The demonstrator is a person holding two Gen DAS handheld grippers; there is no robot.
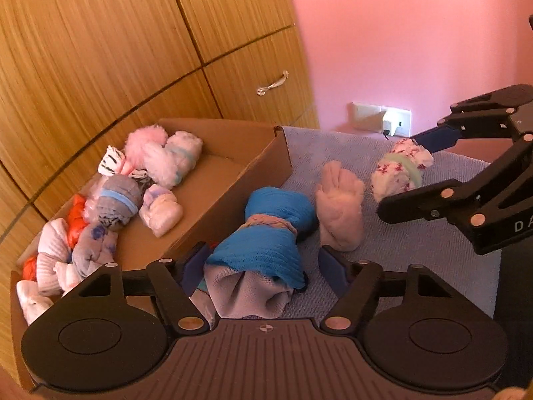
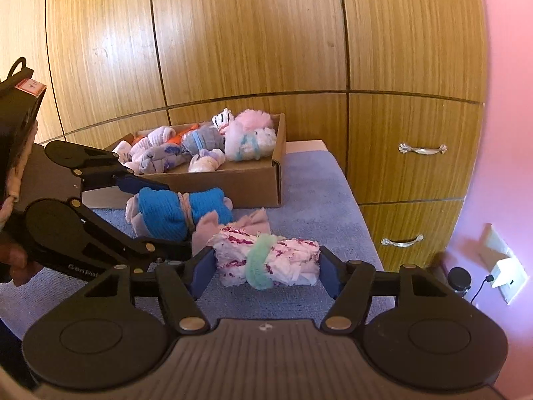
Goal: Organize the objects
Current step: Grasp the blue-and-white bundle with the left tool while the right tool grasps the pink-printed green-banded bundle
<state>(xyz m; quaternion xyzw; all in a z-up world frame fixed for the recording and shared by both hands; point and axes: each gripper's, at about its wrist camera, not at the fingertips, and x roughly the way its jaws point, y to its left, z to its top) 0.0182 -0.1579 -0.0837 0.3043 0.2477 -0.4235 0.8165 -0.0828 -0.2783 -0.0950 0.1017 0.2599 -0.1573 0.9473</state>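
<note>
The right gripper point(image 2: 266, 271) has its fingers clamped on the two ends of a white sock bundle with red flecks and a green band point(image 2: 266, 258), which rests on the blue-grey towel point(image 2: 309, 196) covering the bench. The left gripper point(image 1: 263, 266) straddles a blue sock bundle tied with a pinkish band point(image 1: 269, 233); its left finger point(image 1: 196, 263) lies against the bundle, while the right finger point(image 1: 333, 268) stands clear of it, so the fingers are apart and not gripping. This blue bundle lies on the towel just beside the near wall of a cardboard box point(image 1: 226, 196). A peach sock bundle point(image 1: 339, 200) sits on the towel between the blue one and the flecked one. Inside the box, many rolled socks point(image 1: 133, 193) in white, pink, grey and orange are packed along its far side, leaving bare cardboard nearer the towel. A wooden wardrobe point(image 2: 233, 50) stands behind the box, and a pink wall point(image 1: 416, 50) with a socket plate point(image 1: 396, 121) is on the right.
</note>
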